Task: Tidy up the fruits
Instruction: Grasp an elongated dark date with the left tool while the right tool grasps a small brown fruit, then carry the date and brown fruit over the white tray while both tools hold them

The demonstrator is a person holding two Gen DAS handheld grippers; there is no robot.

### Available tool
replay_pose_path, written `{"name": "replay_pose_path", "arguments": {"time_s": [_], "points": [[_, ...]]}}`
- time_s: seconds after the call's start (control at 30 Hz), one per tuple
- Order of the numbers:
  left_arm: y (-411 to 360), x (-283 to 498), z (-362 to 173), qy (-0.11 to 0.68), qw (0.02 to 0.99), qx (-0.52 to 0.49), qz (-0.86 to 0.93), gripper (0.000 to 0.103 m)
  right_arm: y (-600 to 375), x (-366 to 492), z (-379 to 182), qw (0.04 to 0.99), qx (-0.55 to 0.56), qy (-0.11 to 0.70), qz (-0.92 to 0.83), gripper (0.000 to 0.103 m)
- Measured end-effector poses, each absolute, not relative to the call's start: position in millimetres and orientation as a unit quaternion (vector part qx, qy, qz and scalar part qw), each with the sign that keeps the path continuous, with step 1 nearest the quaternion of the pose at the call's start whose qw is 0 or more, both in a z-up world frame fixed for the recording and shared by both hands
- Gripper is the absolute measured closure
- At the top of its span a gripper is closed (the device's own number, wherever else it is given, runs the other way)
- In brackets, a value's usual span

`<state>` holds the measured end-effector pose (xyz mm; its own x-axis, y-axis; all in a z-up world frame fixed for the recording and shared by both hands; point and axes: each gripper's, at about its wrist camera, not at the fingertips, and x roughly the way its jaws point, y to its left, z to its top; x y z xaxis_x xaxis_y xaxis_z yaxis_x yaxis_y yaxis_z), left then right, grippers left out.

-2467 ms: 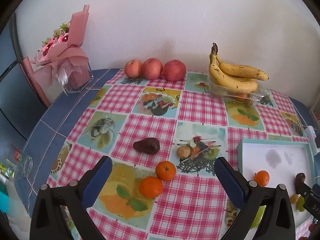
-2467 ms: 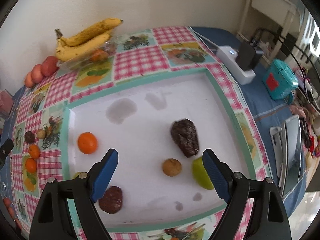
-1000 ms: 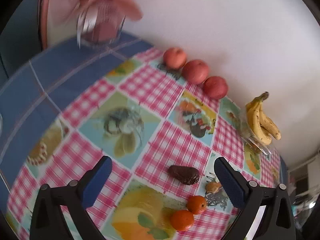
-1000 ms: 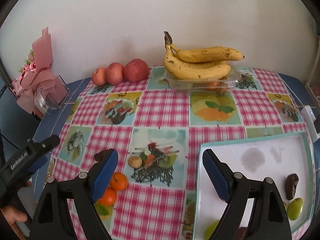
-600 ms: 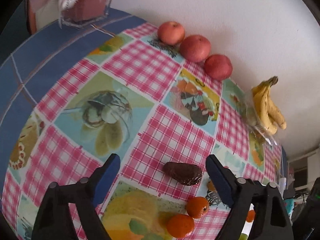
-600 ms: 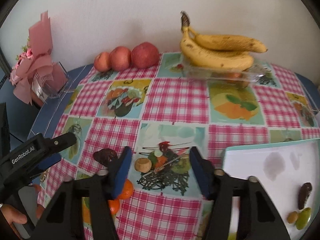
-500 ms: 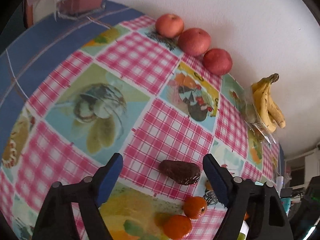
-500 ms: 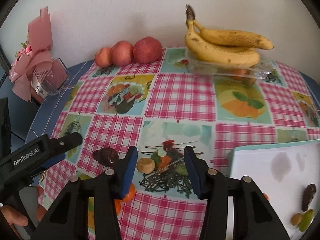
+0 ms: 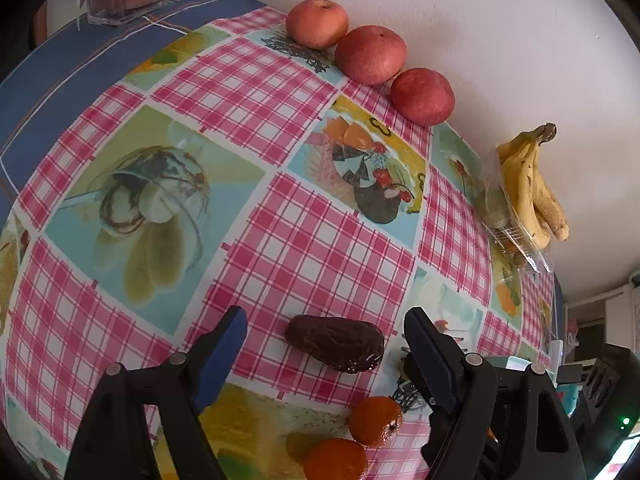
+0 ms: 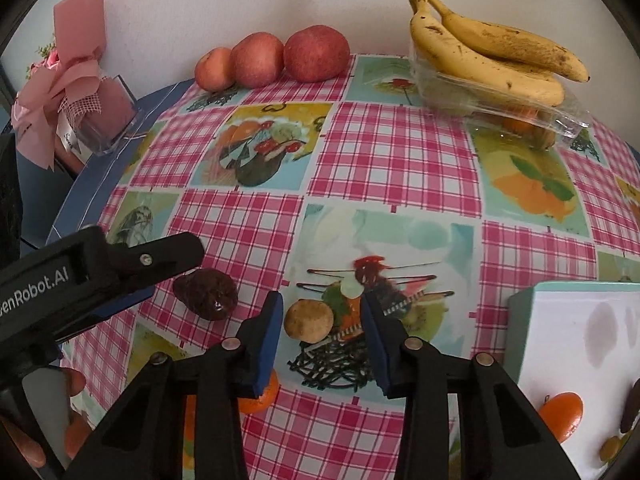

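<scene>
A dark brown wrinkled fruit point(image 9: 336, 342) lies on the checked tablecloth, between the fingers of my left gripper point(image 9: 324, 320). The pads stand apart from it on both sides. Two oranges point(image 9: 374, 420) sit just in front of it. In the right wrist view a small tan round fruit point(image 10: 308, 320) lies between the fingers of my right gripper point(image 10: 320, 304). Its jaws are closing, with a gap still on the fruit's right side. The dark fruit point(image 10: 208, 294) and one of the left gripper's black fingers point(image 10: 160, 258) show at the left there.
Three red apples point(image 10: 272, 60) line the wall, with bananas point(image 10: 492, 56) on a clear plastic box beside them. A white tray with a teal rim point(image 10: 520, 300) holding an orange point(image 10: 560, 416) is at the right. A pink bouquet point(image 10: 76, 80) stands at the far left.
Both grippers have sunk closer to the tablecloth. The right jaws narrowed a lot around the tan fruit. The left jaws narrowed a little around the dark fruit.
</scene>
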<state>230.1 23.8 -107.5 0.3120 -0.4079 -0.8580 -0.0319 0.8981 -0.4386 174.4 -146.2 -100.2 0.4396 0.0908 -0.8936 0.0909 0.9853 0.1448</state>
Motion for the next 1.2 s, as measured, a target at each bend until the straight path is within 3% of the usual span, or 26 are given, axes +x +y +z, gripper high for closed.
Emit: {"name": "replay_pose_path", "arguments": {"time_s": [0.27, 0.57, 0.8, 1.2], "points": [[24, 231, -109, 0.576, 0.786, -0.19, -0.118, 0.02, -141, 175, -106, 0.84, 0.077, 0.536, 0.008, 0.075], [16, 233, -113, 0.586, 0.782, -0.173, -0.124, 0.02, -153, 173, -104, 0.84, 0.071, 0.538, -0.014, 0.075], [9, 232, -113, 0.591, 0.782, -0.158, -0.123, 0.042, -179, 168, -96, 0.84, 0.101, 0.532, -0.037, 0.075], [10, 227, -94, 0.583, 0.788, -0.154, -0.126, 0.044, -193, 158, -69, 0.849, 0.117, 0.513, -0.046, 0.075]]}}
